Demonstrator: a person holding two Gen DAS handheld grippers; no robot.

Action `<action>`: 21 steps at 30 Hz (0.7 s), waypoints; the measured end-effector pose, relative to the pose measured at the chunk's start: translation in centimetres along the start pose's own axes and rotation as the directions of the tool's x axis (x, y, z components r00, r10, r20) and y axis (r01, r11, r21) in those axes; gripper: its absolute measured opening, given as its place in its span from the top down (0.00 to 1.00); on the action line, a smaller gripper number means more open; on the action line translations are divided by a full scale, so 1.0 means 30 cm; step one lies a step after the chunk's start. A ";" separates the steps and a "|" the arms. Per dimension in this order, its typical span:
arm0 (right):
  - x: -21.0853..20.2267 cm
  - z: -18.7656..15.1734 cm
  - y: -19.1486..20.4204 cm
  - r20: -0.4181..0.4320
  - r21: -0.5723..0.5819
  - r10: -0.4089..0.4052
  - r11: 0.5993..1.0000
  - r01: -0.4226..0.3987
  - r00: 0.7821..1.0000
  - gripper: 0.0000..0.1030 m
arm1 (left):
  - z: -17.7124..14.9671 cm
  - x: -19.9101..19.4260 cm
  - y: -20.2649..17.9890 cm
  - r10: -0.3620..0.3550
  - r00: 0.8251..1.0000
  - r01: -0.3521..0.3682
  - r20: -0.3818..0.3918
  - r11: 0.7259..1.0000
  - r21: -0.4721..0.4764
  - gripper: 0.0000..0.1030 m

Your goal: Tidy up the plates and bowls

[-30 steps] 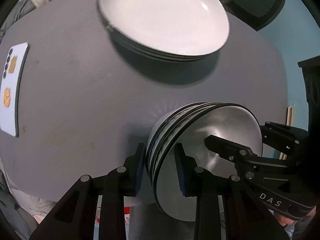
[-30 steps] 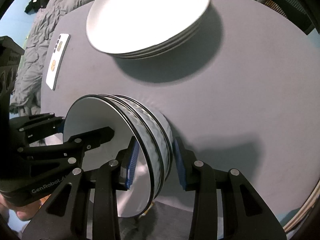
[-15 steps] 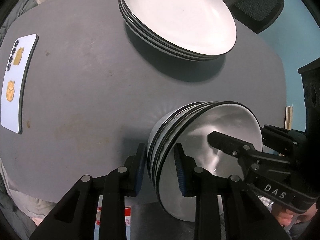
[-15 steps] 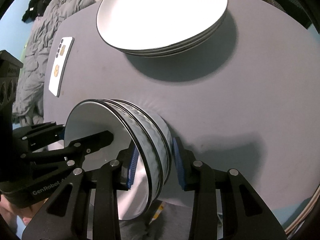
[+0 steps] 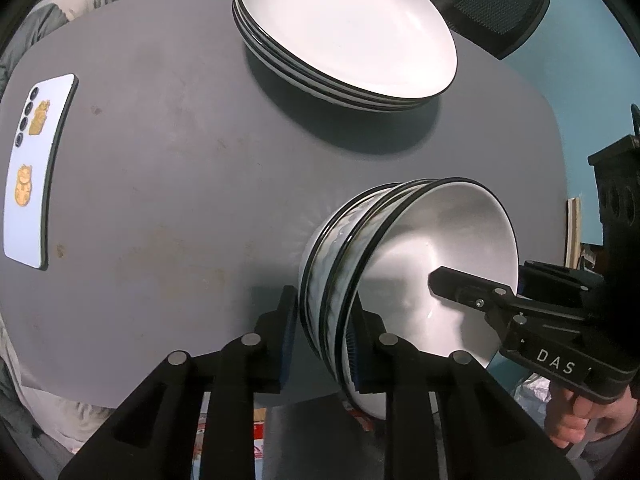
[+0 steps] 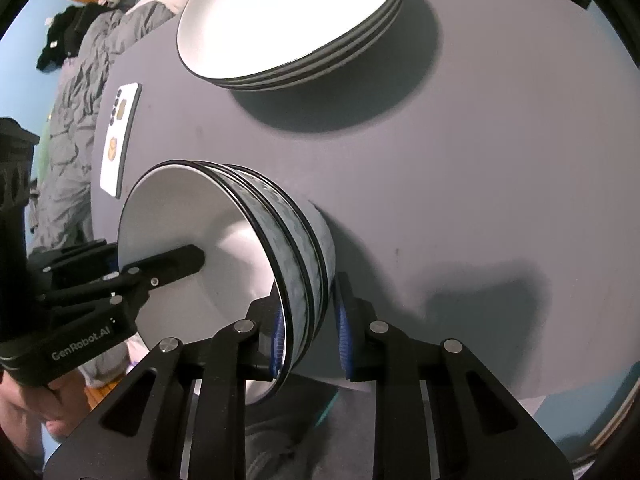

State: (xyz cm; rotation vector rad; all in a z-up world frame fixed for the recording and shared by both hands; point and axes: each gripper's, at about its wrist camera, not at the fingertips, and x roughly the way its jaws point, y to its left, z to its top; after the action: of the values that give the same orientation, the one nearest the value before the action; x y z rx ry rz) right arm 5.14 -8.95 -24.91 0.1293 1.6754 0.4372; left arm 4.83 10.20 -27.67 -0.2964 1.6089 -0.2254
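On the grey table (image 5: 168, 184), one stack of about four plates (image 5: 344, 28) sits at the far side. Nearer, three nested bowls (image 5: 420, 264), tipped sideways, are clamped by the left tool (image 5: 322, 338) and right tool (image 6: 310, 334). One phone (image 5: 36, 168) lies apart.

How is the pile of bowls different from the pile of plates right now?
The stack of bowls is tipped on its side, gripped by both grippers; the stack of plates lies flat on the table, untouched. Bowls are deep with patterned outsides; plates are shallow and wider. Both are white inside with dark rims.
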 end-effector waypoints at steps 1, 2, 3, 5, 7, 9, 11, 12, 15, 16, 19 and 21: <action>0.000 -0.001 0.000 0.005 0.001 0.001 1.000 -0.001 1.000 0.80 | 0.001 0.001 0.001 -0.002 1.000 0.002 0.003 1.000 -0.003 0.76; -0.001 -0.002 -0.002 0.013 0.004 0.004 1.000 -0.004 1.000 0.80 | 0.002 0.003 0.001 -0.003 1.000 0.003 0.005 1.000 -0.002 0.75; 0.000 -0.005 -0.002 0.021 0.009 0.008 1.000 -0.008 1.000 0.80 | 0.001 0.003 0.000 -0.001 1.000 0.001 0.007 1.000 0.003 0.75; 0.000 -0.011 -0.010 0.034 0.021 0.013 1.000 -0.014 0.999 0.80 | -0.011 0.001 -0.006 0.011 1.000 -0.011 0.019 1.000 0.023 0.77; -0.003 -0.017 -0.017 0.042 0.047 0.012 0.999 -0.014 0.999 0.82 | -0.024 -0.009 -0.001 0.022 0.999 -0.023 0.033 0.999 0.033 0.79; -0.006 -0.018 -0.014 0.042 0.053 0.003 0.999 -0.006 0.999 0.82 | -0.028 -0.011 -0.002 0.028 0.999 -0.030 0.038 0.999 0.035 0.79; -0.005 -0.019 -0.010 0.038 0.053 0.000 0.999 -0.002 0.999 0.82 | -0.022 -0.010 0.002 0.027 0.999 -0.027 0.029 0.999 0.024 0.79; -0.005 -0.017 -0.008 0.036 0.052 -0.001 0.999 -0.001 0.999 0.82 | -0.019 -0.008 0.004 0.022 0.999 -0.022 0.023 1.000 0.019 0.79; -0.003 -0.015 -0.009 0.028 0.054 0.000 0.999 -0.002 1.000 0.82 | -0.007 0.000 0.011 0.003 1.000 -0.003 0.013 1.000 0.020 0.79; -0.003 -0.014 -0.011 0.028 0.054 0.003 0.999 -0.004 1.000 0.82 | -0.005 0.001 0.012 0.001 1.000 -0.001 0.011 1.000 0.022 0.78; 0.001 -0.009 -0.011 0.017 0.053 0.014 0.998 -0.015 1.000 0.82 | -0.006 0.010 0.001 -0.001 1.000 0.001 0.008 1.000 0.015 0.75; 0.007 -0.005 -0.007 0.011 0.050 0.016 0.999 -0.016 1.000 0.82 | -0.003 0.008 0.004 0.005 1.000 -0.005 0.006 1.000 0.017 0.74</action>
State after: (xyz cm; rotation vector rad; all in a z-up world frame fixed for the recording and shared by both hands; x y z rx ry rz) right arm 5.01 -9.10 -25.15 0.1813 1.6764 0.4063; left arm 4.71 10.22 -27.92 -0.2800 1.6009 -0.2335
